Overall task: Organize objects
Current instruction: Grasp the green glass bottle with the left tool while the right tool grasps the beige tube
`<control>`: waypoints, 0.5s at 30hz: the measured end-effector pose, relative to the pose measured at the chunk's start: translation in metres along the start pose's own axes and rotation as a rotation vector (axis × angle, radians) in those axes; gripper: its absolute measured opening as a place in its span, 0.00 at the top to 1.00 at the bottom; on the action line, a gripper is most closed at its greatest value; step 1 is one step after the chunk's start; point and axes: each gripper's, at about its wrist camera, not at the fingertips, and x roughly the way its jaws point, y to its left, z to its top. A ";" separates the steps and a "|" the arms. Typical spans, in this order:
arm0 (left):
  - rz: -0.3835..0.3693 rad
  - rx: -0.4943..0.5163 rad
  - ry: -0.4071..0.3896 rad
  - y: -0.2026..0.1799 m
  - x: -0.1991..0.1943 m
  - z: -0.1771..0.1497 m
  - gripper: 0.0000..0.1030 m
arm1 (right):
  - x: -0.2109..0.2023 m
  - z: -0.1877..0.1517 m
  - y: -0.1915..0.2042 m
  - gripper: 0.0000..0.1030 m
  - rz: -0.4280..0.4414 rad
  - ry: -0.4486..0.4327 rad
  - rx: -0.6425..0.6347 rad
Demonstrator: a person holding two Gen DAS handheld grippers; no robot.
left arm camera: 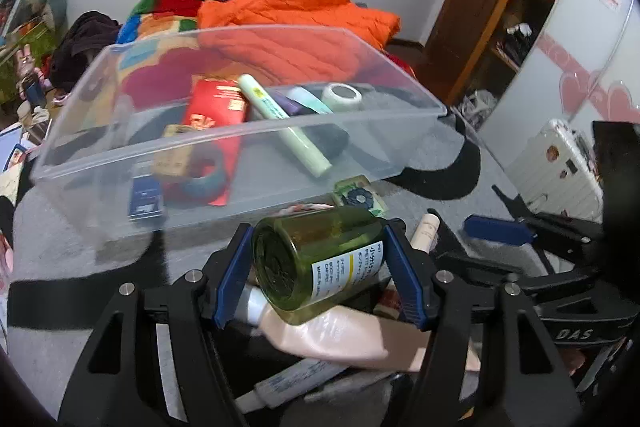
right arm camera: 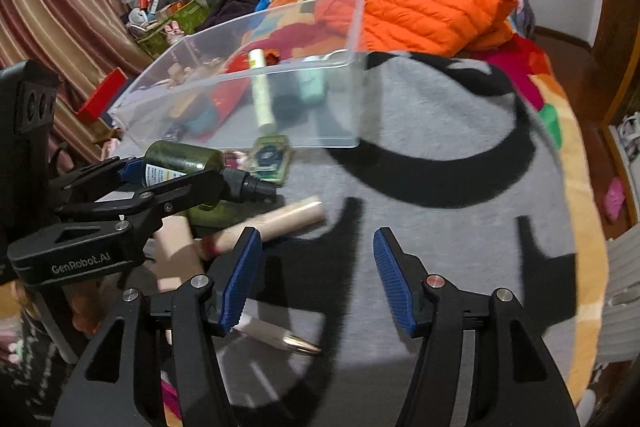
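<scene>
On the bed, the left gripper [left arm camera: 320, 267] is clenching a green bottle [left arm camera: 316, 259] just short of the clear bin [left arm camera: 240, 131], already partly filled; the right gripper [right arm camera: 316, 283] is hanging released, while tubes [right arm camera: 276, 223] are waiting outside.

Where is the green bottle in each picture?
Left wrist view: the green bottle is low in the middle, lying sideways in the left claw.
Right wrist view: green bottle at middle left, held in the left claw.
Shared landmark: the clear plastic bin just beyond it.
</scene>
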 end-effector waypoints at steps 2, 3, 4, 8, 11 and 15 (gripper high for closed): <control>0.011 -0.017 -0.022 0.005 -0.009 0.000 0.37 | 0.005 0.003 0.010 0.47 0.013 0.007 -0.005; 0.017 -0.026 -0.036 0.008 -0.015 -0.001 0.37 | 0.008 0.005 0.014 0.47 0.018 0.012 -0.010; 0.026 -0.035 -0.050 0.012 -0.020 -0.002 0.37 | 0.012 0.006 0.019 0.47 0.019 0.017 -0.019; 0.057 -0.071 -0.102 0.027 -0.043 -0.008 0.37 | 0.026 0.011 0.034 0.46 -0.031 0.024 -0.032; 0.073 -0.095 -0.124 0.036 -0.054 -0.012 0.37 | 0.028 0.012 0.039 0.49 -0.076 0.012 -0.035; 0.085 -0.107 -0.146 0.043 -0.063 -0.017 0.37 | 0.027 0.009 0.041 0.72 -0.160 0.001 -0.089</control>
